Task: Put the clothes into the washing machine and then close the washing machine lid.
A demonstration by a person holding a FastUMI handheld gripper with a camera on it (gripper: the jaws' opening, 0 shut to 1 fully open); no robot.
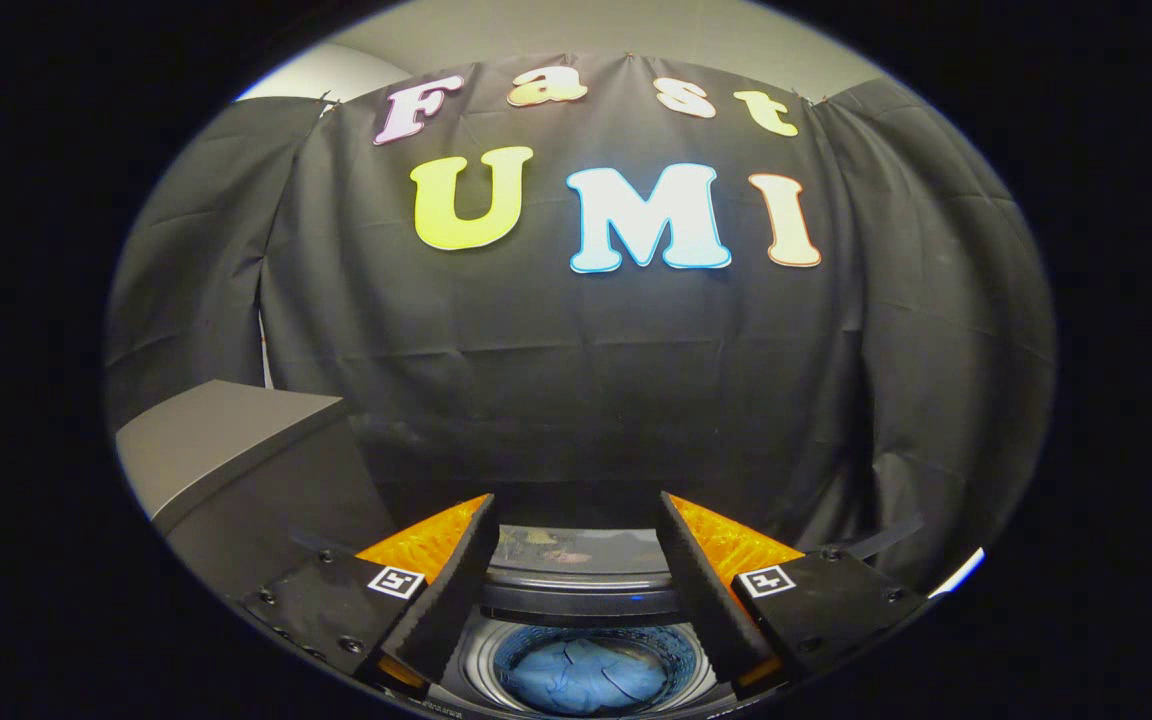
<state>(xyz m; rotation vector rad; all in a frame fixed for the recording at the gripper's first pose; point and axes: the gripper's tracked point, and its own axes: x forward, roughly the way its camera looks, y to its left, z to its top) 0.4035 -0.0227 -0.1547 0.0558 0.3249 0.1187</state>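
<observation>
Hovering claw [576, 560] spread, empty; clothes [586, 675] inside washing machine [576, 600].

Washing machine [576, 585], lid raised: blue clothes [586, 675] held in drum, seen between the spread gripper [576, 520] fingers.

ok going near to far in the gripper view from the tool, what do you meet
open tool holding nothing → blue clothes in the washing machine drum → raised washing machine lid → black cloth wall
</observation>
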